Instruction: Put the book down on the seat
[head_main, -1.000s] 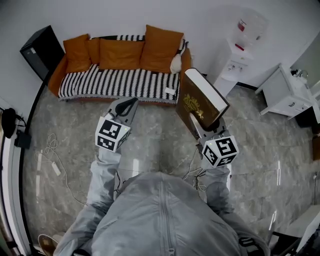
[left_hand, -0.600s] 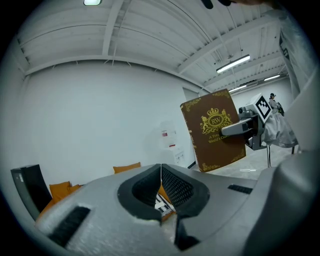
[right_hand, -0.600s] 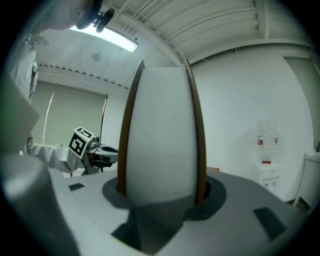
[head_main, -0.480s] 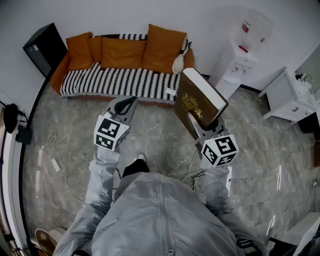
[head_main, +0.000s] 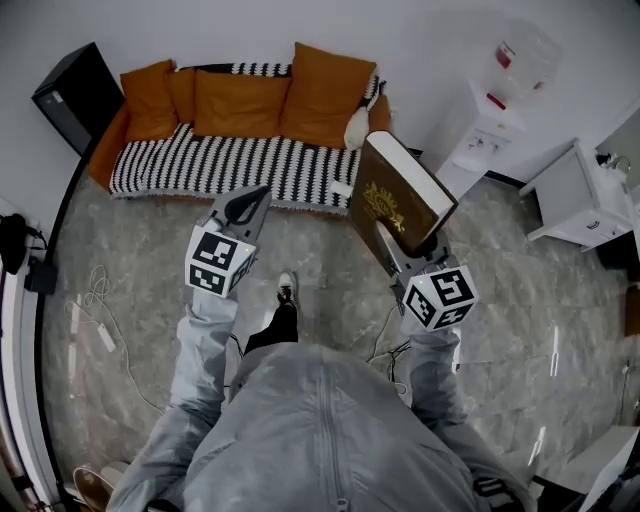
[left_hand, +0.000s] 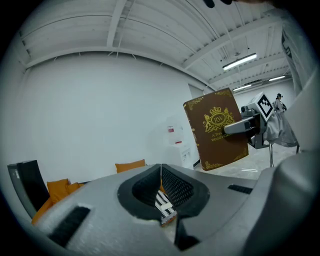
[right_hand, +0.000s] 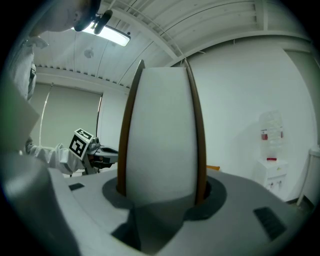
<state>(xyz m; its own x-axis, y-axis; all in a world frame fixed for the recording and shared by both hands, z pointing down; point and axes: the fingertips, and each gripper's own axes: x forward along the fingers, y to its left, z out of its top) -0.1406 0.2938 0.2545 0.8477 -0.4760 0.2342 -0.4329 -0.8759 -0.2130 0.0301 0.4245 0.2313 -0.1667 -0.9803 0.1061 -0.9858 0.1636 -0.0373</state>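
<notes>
Indoor room with white walls and a grey marbled floor (head_main: 130, 250), seen steeply from above. Along the top of the frame, against the wall, an orange sofa (head_main: 108, 150) with orange cushions (head_main: 240, 102) and a black-and-white striped seat (head_main: 230, 165). At upper left a black cabinet (head_main: 72, 95); at upper right a white water dispenser (head_main: 488, 120) and, further right, a white counter (head_main: 575, 195). Loose cables (head_main: 100, 300) on the floor at the left edge. Right of centre, the right hand-held gripper (head_main: 400, 242), clenched on the lower part of a thick brown book (head_main: 395, 195) with gold ornament on its cover. In the right gripper view, pale page edges filling the gap between the two jaws, with a brown cover against each side. Book upright and a little tilted, up in the air over the floor, just below the sofa's right end in the frame, apart from the seat. Left of centre, the left hand-held gripper (head_main: 262, 192), jaws pressed together with nothing between them, tip pointing toward the striped seat. At the bottom of the frame, the person's grey jacket (head_main: 320, 430). One white shoe (head_main: 287, 288) on the floor between the two hand-held grippers.
</notes>
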